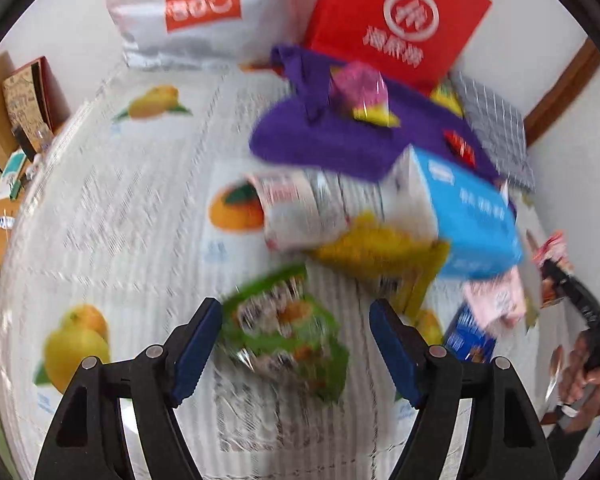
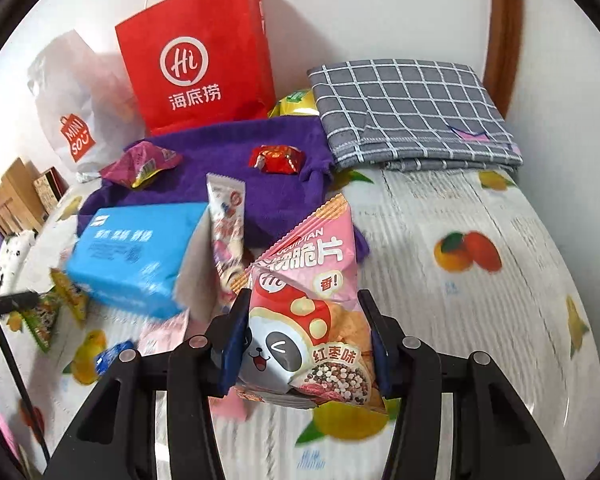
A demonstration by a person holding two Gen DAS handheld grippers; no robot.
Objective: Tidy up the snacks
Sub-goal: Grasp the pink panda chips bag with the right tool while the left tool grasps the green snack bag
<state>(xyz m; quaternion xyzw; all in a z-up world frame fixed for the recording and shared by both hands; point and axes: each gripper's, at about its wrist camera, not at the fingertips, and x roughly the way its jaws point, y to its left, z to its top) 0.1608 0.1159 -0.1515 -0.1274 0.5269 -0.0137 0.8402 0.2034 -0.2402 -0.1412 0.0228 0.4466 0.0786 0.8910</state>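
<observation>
A: Snacks lie scattered over your fruit-print tablecloth [image 2: 480, 216], most of them around the purple cloth [image 2: 236, 160]. Which one do you have?

B: The pink panda snack bag [image 2: 312, 320]. Your right gripper [image 2: 304, 344] is clamped on it, a blue pad pressing in on each side, and the bag stands upright between the fingers just above the table.

A: And your left gripper [image 1: 296, 344]?

B: Its jaws stand apart, pads touching nothing. The green snack packet [image 1: 288, 332] lies on the cloth below the gap between them, though the view is blurred.

A: What sits past that?

B: A yellow packet [image 1: 380, 252], a white wrapped roll [image 1: 300, 212] and the blue tissue pack [image 1: 472, 216], all close together. A pink candy bag [image 2: 140, 162] and a small red sweet [image 2: 276, 159] rest on the purple cloth.

A: Behind them?

B: The red paper bag [image 2: 196, 60] stands upright against the wall, the white Miniso bag [image 2: 76, 112] beside it, and a folded grey checked cloth [image 2: 412, 112] lies at the table's far right corner.
</observation>
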